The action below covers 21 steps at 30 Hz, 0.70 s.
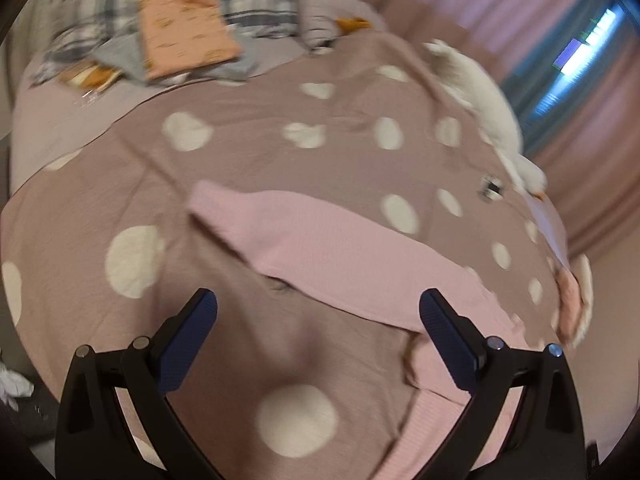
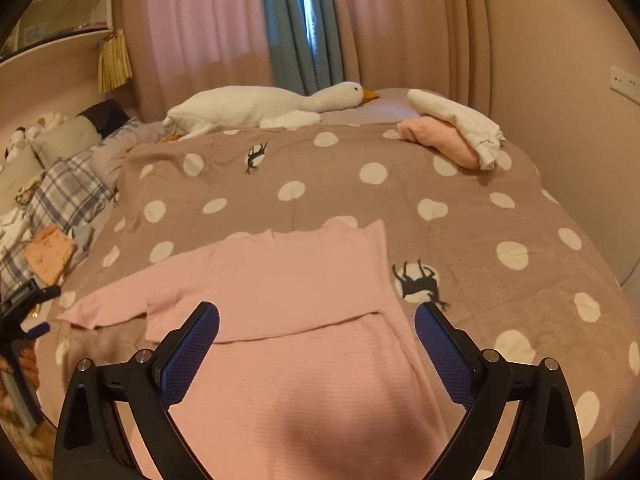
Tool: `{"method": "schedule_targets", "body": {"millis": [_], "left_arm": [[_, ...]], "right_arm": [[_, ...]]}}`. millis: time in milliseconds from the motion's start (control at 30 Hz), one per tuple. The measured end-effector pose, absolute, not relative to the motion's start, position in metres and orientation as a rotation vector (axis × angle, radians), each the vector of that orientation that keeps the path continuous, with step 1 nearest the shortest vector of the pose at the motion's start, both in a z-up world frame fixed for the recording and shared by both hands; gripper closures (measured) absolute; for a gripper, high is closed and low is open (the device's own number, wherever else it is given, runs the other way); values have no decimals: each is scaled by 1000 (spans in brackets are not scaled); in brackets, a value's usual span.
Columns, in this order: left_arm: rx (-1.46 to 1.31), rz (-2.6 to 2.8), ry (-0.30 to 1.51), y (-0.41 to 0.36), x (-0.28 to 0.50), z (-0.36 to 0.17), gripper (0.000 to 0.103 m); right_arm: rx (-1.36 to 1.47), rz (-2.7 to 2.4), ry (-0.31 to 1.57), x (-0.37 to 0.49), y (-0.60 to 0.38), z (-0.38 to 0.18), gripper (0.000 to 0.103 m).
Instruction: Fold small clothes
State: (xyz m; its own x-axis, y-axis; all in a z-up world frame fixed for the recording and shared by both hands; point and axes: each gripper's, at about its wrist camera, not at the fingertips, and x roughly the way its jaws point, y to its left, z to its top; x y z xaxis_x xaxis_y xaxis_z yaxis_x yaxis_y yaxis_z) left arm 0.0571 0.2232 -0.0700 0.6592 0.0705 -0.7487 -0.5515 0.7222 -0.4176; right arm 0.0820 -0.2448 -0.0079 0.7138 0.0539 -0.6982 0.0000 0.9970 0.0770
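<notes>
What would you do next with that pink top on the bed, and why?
Probably bring the left gripper onto the outstretched sleeve and fold it across the pink top. The other sleeve already lies folded over the body, and both the left and the right gripper hang open and empty.

We see dim, warm pinkish light, with cold daylight glaring through the curtain gap [image 2: 306, 20]. Our left wrist view is smeared with motion blur, the right sharper. Both bend strongly at dark rounded edges, and soft shadows fall on the bedspread [image 1: 280, 360].
</notes>
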Motion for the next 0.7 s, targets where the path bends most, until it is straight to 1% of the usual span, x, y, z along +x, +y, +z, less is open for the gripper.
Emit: {"method": "schedule_targets", "body": {"millis": [400,500,600,667,700], "left_arm": [[-723,466,838,252,59,-99,2],[-775,451,818,263,61,-109,2],[-875,413,805,275,64,-125,5],[-911,419,802,282,65,-134,11],[-916,429,803,284,66,-137,12]], "right_arm": [[104,0,802,85,-249,-16,5],[101,-9,797,84,-249,-15,5],[115,-5,804,85,-250,-17,5],[123,-5,800,84,-250,-16,5],[126,-6,799,84,-251,-16,5]]}}
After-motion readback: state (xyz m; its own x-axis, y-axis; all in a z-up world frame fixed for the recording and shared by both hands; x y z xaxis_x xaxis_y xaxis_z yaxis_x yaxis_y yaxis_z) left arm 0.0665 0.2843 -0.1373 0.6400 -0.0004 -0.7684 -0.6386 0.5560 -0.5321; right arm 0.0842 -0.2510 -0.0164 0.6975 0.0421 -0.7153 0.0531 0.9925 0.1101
